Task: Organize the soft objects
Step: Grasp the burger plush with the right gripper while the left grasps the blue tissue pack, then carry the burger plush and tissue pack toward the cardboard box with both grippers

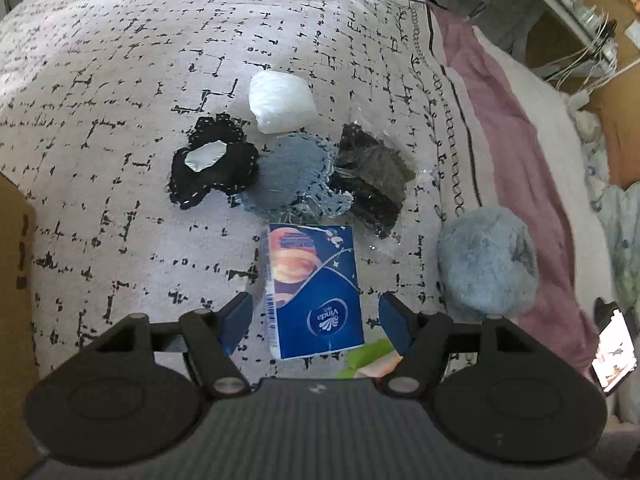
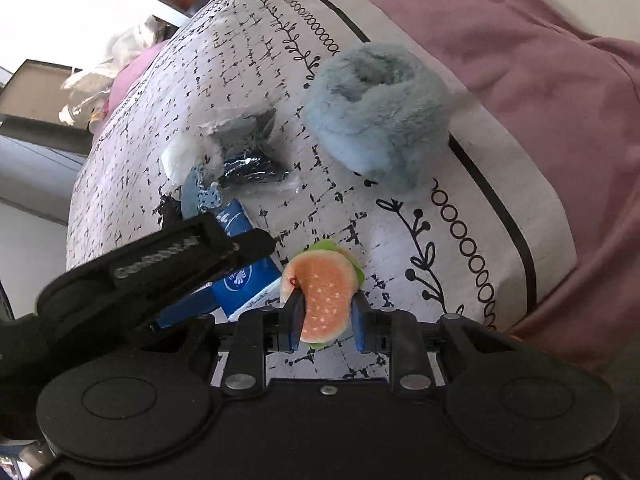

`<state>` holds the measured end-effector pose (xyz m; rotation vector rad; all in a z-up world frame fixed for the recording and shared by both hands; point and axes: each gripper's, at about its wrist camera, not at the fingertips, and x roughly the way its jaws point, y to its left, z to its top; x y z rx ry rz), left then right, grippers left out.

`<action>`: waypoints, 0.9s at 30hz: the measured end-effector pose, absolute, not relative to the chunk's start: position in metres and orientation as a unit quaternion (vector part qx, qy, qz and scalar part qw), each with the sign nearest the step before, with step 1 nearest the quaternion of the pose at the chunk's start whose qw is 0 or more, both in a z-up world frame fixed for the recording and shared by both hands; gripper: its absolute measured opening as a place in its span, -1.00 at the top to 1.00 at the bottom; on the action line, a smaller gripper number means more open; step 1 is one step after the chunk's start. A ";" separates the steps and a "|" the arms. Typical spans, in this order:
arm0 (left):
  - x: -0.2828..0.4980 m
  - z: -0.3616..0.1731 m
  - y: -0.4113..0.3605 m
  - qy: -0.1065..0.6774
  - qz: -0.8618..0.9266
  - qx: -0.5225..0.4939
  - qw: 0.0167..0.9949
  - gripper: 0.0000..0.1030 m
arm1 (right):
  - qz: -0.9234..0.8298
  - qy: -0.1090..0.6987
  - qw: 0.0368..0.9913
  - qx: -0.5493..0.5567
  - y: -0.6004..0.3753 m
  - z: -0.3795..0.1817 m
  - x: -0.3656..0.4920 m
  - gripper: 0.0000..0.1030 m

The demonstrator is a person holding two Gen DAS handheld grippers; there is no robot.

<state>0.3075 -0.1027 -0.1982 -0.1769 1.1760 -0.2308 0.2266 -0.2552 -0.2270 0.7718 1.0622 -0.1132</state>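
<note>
My left gripper (image 1: 316, 316) is open, its blue pads on either side of a blue Vinda tissue pack (image 1: 314, 292) lying on the patterned blanket. Beyond it lie a black scrunchie (image 1: 214, 160), a blue-grey denim round (image 1: 290, 170), a white soft pack (image 1: 280, 102) and a dark item in clear wrap (image 1: 370, 176). A fluffy blue ring (image 1: 486, 266) sits to the right; it also shows in the right wrist view (image 2: 374, 114). My right gripper (image 2: 326, 318) is shut on a plush burger (image 2: 324, 296), whose edge also shows in the left wrist view (image 1: 370, 358).
The blanket (image 1: 120, 80) covers a bed with a pink sheet (image 1: 520, 140) to the right. A cardboard box (image 1: 14, 280) stands at the left edge. A lit phone (image 1: 614, 350) lies at the right. The left gripper's body (image 2: 160, 268) crosses the right wrist view.
</note>
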 end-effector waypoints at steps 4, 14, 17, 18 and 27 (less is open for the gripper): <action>0.308 -0.202 -0.109 0.554 -0.095 -0.070 0.824 -0.33 | -0.062 0.489 0.792 0.359 -0.258 -0.228 0.225 0.53; 0.295 -0.193 -0.097 0.543 -0.071 -0.065 0.835 0.08 | -0.052 0.474 0.806 0.350 -0.253 -0.220 0.224 0.53; 0.285 -0.182 -0.086 0.534 -0.067 -0.077 0.840 0.08 | -0.040 0.470 0.812 0.344 -0.249 -0.215 0.222 0.53; 0.282 -0.179 -0.084 0.531 -0.067 -0.080 0.841 0.08 | -0.039 0.469 0.813 0.343 -0.249 -0.214 0.222 0.53; 0.248 -0.141 -0.066 0.506 -0.076 -0.096 0.854 0.07 | -0.025 0.443 0.833 0.329 -0.243 -0.193 0.207 0.53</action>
